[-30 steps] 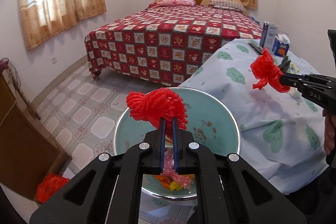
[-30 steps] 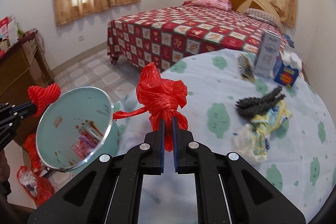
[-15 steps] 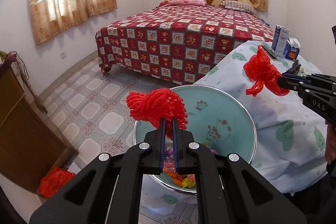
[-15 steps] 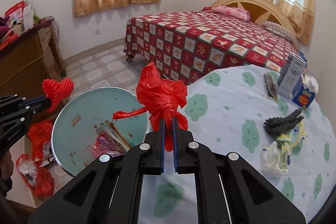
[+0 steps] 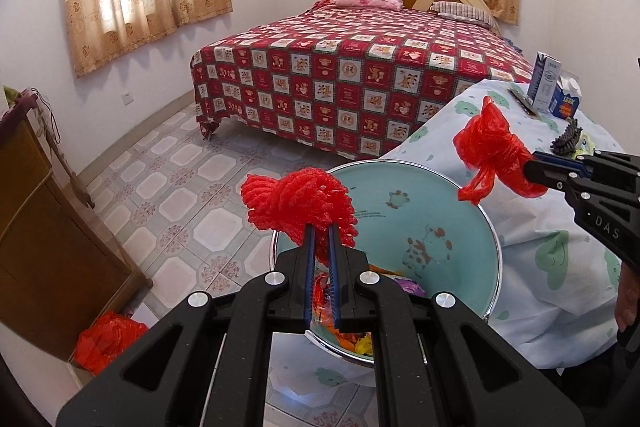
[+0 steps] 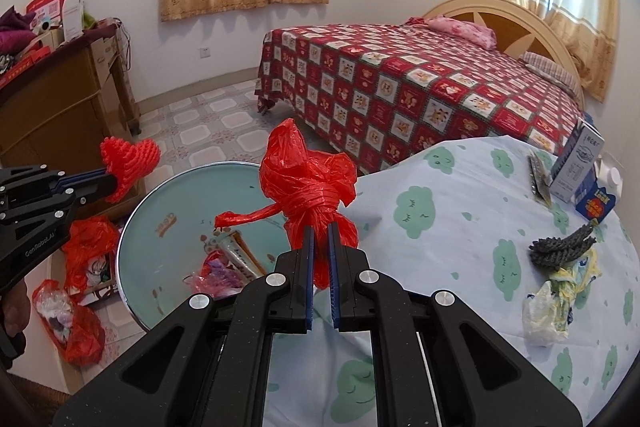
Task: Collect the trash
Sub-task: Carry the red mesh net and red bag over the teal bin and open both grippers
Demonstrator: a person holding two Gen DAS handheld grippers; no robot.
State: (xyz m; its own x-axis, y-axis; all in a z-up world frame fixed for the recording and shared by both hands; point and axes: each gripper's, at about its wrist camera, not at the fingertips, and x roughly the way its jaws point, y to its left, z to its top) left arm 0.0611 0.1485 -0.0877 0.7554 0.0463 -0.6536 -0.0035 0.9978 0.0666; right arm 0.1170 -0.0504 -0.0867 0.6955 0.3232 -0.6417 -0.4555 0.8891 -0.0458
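My left gripper point(image 5: 321, 227) is shut on a red foam net point(image 5: 298, 205), held above the near rim of a round teal basin point(image 5: 436, 203) with wrappers in its bottom. The same gripper point(image 6: 110, 181) and foam net point(image 6: 130, 157) show at the left of the right wrist view. My right gripper point(image 6: 320, 227) is shut on a knotted red plastic bag point(image 6: 308, 183), which hangs over the basin point(image 6: 168, 195) beside the table edge. From the left wrist view that gripper point(image 5: 534, 163) and its bag point(image 5: 490, 147) sit at the right.
A table under a pale blue cloth point(image 6: 460, 227) carries a dark grey net point(image 6: 560, 247), a crumpled clear and yellow wrapper point(image 6: 556, 299) and cartons point(image 6: 580, 163). Red bags point(image 6: 76, 307) lie on the tiled floor by a wooden cabinet point(image 6: 60, 99). A bed point(image 5: 360, 67) stands behind.
Both grippers have swung left with their loads, so the basin now sits more to the right under the left gripper. The right gripper's bag has moved from over the table to over the basin.
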